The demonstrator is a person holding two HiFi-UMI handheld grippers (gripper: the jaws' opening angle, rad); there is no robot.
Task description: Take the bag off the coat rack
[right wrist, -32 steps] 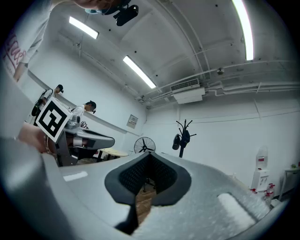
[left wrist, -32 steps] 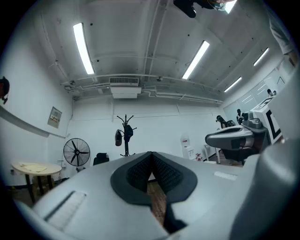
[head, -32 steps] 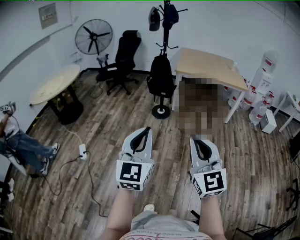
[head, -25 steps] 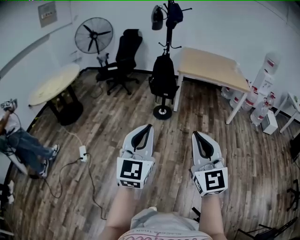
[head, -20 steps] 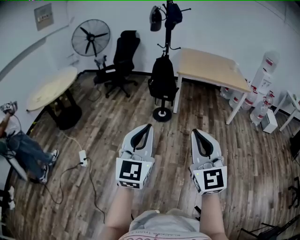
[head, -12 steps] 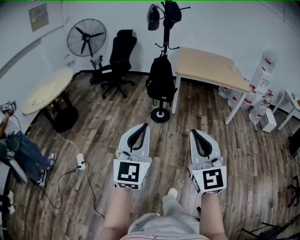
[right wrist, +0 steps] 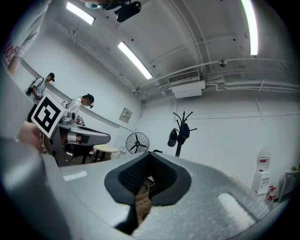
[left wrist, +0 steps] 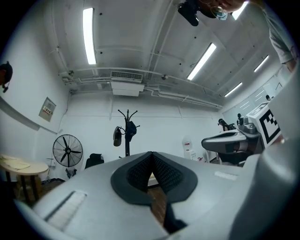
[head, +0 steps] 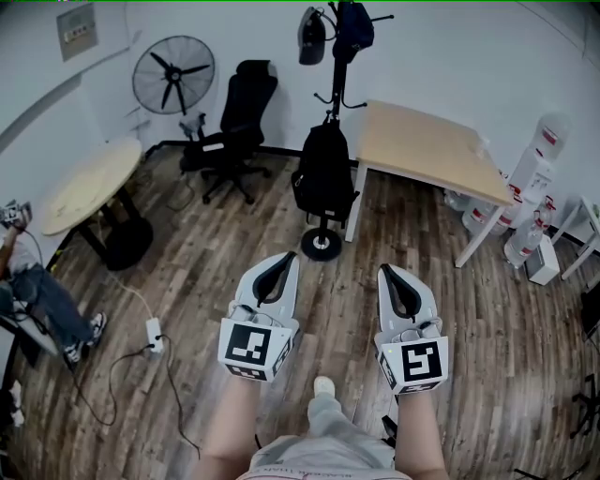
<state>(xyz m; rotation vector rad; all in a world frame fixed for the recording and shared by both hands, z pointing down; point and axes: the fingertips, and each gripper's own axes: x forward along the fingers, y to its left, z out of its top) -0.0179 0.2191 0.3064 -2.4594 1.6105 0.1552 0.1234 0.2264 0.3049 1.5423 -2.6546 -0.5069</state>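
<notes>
A black backpack [head: 325, 173] hangs low on the black coat rack [head: 335, 89]. A grey cap [head: 312, 23] and a dark cap [head: 354, 28] hang from the rack's top hooks. The rack's round base [head: 322, 246] stands on the wood floor. My left gripper [head: 291, 255] and right gripper [head: 382, 270] are side by side, pointing toward the rack, still short of its base. Both are shut with nothing between their jaws. The left gripper view shows the coat rack [left wrist: 126, 133] far ahead, above the left gripper [left wrist: 151, 153]. The right gripper view shows the coat rack [right wrist: 180, 136] beyond the right gripper [right wrist: 150, 153].
A wooden table [head: 427, 145] stands right of the rack, with water bottles [head: 534, 178] beyond it. A black office chair [head: 239, 122], a fan [head: 172, 75] and a round table [head: 89, 183] are at the left. A power strip [head: 148, 328] with cable lies near a seated person [head: 28, 300].
I have walked forward with both grippers. The coat rack and backpack now look closer and larger. Both grippers stayed shut and side by side.
</notes>
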